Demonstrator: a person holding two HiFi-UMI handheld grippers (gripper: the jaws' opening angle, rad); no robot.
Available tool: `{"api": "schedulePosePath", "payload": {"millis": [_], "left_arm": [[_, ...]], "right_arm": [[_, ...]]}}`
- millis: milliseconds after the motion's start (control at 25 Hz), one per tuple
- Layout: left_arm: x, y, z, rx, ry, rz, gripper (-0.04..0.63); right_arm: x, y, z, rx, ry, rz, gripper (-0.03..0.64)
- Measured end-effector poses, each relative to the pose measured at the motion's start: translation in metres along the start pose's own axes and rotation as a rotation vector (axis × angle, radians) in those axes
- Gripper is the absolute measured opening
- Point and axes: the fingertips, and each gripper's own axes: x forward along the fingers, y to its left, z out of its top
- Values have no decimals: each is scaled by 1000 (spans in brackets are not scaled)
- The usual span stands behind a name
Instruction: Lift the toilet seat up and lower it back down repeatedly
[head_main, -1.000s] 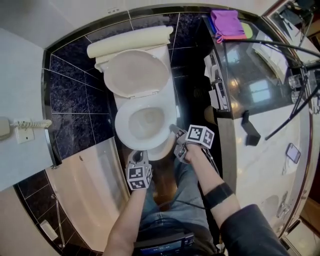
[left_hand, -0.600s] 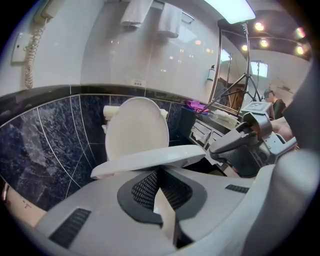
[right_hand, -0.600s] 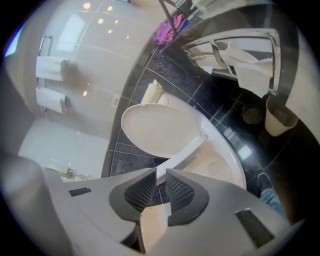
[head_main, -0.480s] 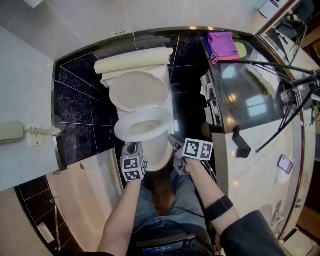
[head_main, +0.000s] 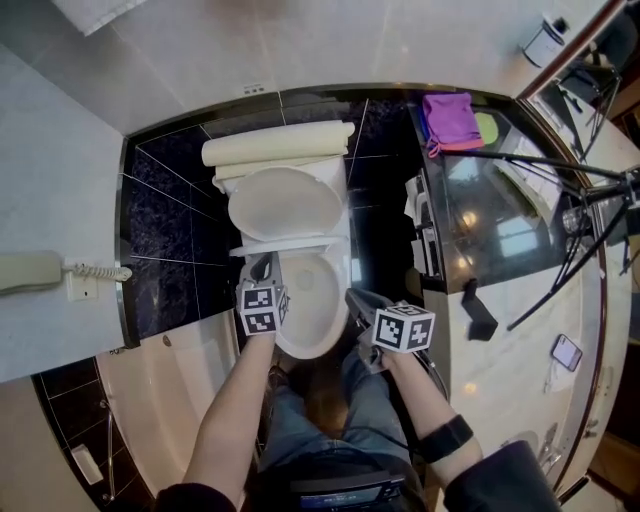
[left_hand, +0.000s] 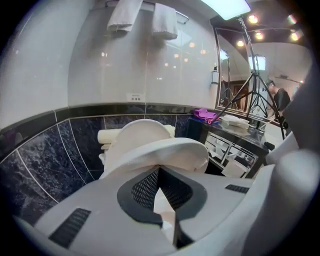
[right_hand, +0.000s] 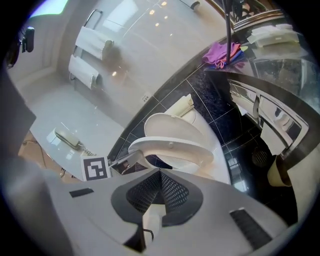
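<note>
head view: the step in hand reads as the lift. the seat (head_main: 287, 244) stands partway up, clear of the bowl (head_main: 312, 305) and short of the lid (head_main: 285, 203), which leans back upright. your left gripper (head_main: 262, 270) is at the seat's front left edge. your right gripper (head_main: 358, 298) hangs off the bowl's right side, apart from the seat.

left gripper view: the jaws of the left gripper (left_hand: 159, 170) are together, with nothing between them. the seat (left_hand: 167, 150) lies directly over and just beyond the tips, tilted up towards the lid (left_hand: 140, 131). it looks propped on the tips, not pinched.

right gripper view: the jaws of the right gripper (right_hand: 160, 172) have just been closing and now meet, empty. the seat (right_hand: 172, 149) is ahead of the tips and apart from them. the left gripper (right_hand: 125, 160) shows at the seat's near rim, its tips set under it.

judgement: the next move calls for you to carry the rim up and back, in an arc about the hinge, until the seat meets the lid. keep the tips under the rim throughout, then reverse under control. a seat only propped on closed tips may slip off and drop on the bowl.
</note>
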Motion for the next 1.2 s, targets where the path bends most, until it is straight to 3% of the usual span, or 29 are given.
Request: {"api": "schedulePosePath", "payload": {"millis": [520,1200], "left_arm": [[60,39,51,56,5,56,0],[36,33,54,74,21,47,0]], "right_arm": [[-19,-19,14,-16,-11,-25,17],[-20,-5,17,-49,-10,-14,17]]}}
